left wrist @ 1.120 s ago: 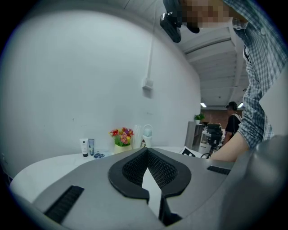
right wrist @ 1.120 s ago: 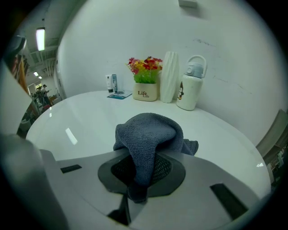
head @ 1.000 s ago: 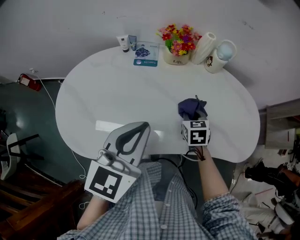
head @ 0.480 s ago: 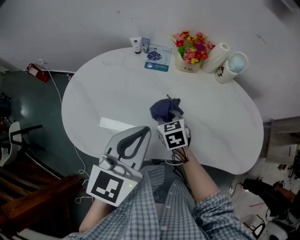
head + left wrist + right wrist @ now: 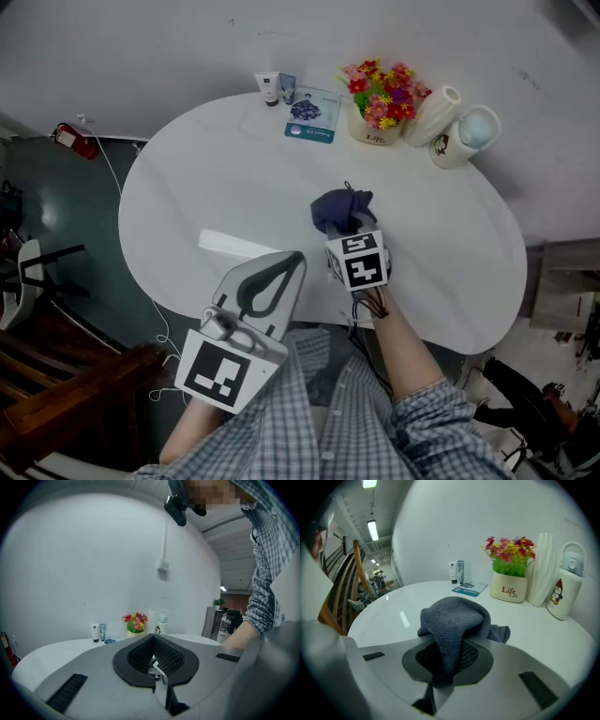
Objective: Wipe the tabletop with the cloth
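Note:
A dark blue-grey cloth lies bunched on the white oval tabletop, a little right of its middle. My right gripper is shut on the cloth's near end. In the right gripper view the cloth rises out of the closed jaws of that gripper and drapes forward onto the table. My left gripper hovers over the table's near edge, shut and holding nothing. In the left gripper view its jaws meet at the tip of the left gripper.
Along the far edge stand a pot of flowers, a ribbed white vase, a white penguin flask, two small tubes and a blue packet. A wooden chair stands on the floor at the near left.
The right gripper dragged the cloth leftward across the table, then came back slightly right and away from me. The left gripper has stayed put.

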Tool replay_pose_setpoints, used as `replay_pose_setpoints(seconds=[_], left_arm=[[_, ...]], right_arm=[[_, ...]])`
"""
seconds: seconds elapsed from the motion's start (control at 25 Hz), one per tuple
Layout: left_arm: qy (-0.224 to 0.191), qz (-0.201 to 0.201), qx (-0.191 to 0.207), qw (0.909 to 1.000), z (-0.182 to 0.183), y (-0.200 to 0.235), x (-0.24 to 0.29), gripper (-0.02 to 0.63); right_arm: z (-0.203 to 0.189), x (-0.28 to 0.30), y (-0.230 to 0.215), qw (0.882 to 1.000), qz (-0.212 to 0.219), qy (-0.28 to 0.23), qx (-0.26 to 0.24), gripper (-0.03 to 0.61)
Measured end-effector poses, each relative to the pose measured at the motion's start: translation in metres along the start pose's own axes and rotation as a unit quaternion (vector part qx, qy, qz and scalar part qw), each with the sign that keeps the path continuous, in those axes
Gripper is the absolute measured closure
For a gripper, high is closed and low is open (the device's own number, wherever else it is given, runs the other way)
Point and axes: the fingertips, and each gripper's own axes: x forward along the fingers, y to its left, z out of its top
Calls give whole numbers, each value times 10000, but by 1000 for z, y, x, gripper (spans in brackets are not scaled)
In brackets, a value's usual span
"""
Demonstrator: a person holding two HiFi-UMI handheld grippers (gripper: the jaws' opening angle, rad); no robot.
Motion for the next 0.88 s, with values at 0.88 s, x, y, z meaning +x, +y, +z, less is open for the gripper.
replay_pose_setpoints(seconds=[0.88], left_arm=[[141,-255,-60,9996,6,-11,66,612]], right_arm=[[-48,-72,-230,9787,-1728,121,1100,541]])
